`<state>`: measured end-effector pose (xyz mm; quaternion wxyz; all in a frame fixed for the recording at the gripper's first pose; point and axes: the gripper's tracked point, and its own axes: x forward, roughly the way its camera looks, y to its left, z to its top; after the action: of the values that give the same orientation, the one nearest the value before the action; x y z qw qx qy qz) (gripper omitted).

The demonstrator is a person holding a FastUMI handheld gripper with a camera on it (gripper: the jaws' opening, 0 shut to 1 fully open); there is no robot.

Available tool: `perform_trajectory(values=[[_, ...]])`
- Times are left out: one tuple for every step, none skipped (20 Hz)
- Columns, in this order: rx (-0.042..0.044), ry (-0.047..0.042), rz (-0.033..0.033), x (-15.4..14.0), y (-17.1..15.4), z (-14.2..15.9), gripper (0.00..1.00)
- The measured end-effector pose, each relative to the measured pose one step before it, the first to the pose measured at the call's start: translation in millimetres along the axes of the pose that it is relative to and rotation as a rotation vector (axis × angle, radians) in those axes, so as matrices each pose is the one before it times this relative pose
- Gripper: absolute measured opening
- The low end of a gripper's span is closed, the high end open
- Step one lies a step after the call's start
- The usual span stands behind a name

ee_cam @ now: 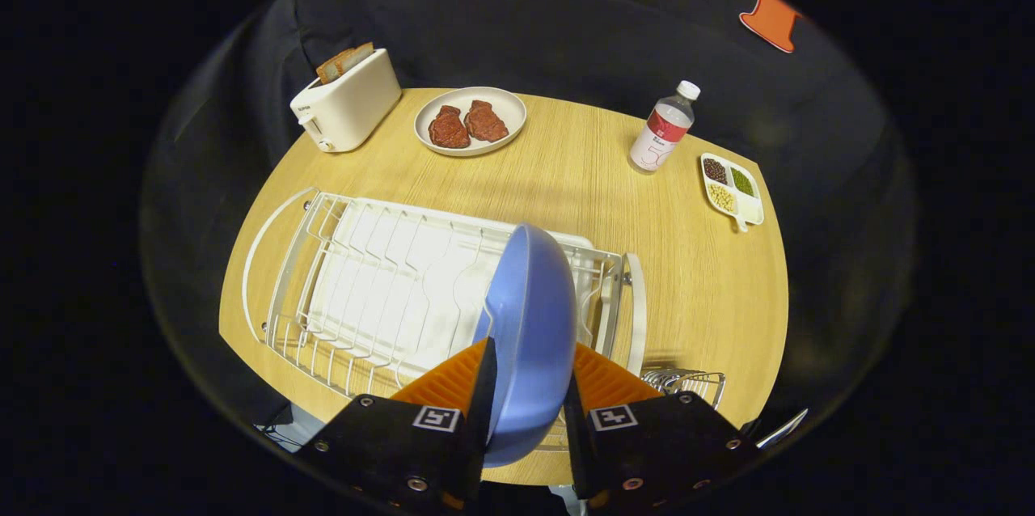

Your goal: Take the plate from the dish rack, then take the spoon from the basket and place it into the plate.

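Note:
A blue plate [530, 314] stands on edge at the right end of the white wire dish rack [364, 289]. My gripper [530, 374] has one finger on each side of the plate's near rim, and both pads press on it. A small wire basket [687, 382] sits just right of the rack, beside my right finger. A thin metal handle [780, 429], likely the spoon, pokes out beyond the basket at the table's near right edge; its bowl is hidden.
Beyond the rack on the wooden table [582, 176] stand a white toaster [346, 105] with bread, a pale plate with two red meat pieces [470, 121], a water bottle [665, 130] and a small divided dish of beans [731, 188].

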<state>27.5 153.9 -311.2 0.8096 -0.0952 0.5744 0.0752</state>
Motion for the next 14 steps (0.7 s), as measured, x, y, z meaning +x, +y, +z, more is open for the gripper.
perform_trajectory(values=[[-0.00551,0.00127,-0.01161,-1.37,-0.66,-1.23,0.44],[-0.00136,-0.00421,-0.00950,-1.39,0.01,0.64,0.42],[0.00229,-0.00322,-0.01353,-2.89,-1.97,-0.68,0.41],[0.01067,-0.00839,-0.02105,-2.73,-4.06,1.89,0.38],[0.01627,-0.01459,-0.02160,-3.58,-3.93,3.61,0.37],[0.01593,-0.01935,-0.03340,-3.81,-8.99,5.61,0.33],[0.00957,-0.02119,-0.03495,-3.22,-9.22,6.83,0.32],[-0.00459,-0.02111,-0.03948,-3.27,-10.54,5.48,0.28],[-0.00813,-0.02350,-0.00738,-5.56,-4.24,5.74,0.27],[0.01070,-0.00281,0.02857,-5.79,5.01,0.73,0.23],[0.01490,-0.00401,0.01939,-6.17,1.84,0.64,0.23],[0.00185,-0.00316,0.00375,-5.08,-2.27,-2.56,0.23],[0.00176,-0.00525,0.00044,-5.00,-6.05,-5.24,0.23],[0.00891,-0.00211,0.00907,-5.07,-2.73,-3.66,0.23]])
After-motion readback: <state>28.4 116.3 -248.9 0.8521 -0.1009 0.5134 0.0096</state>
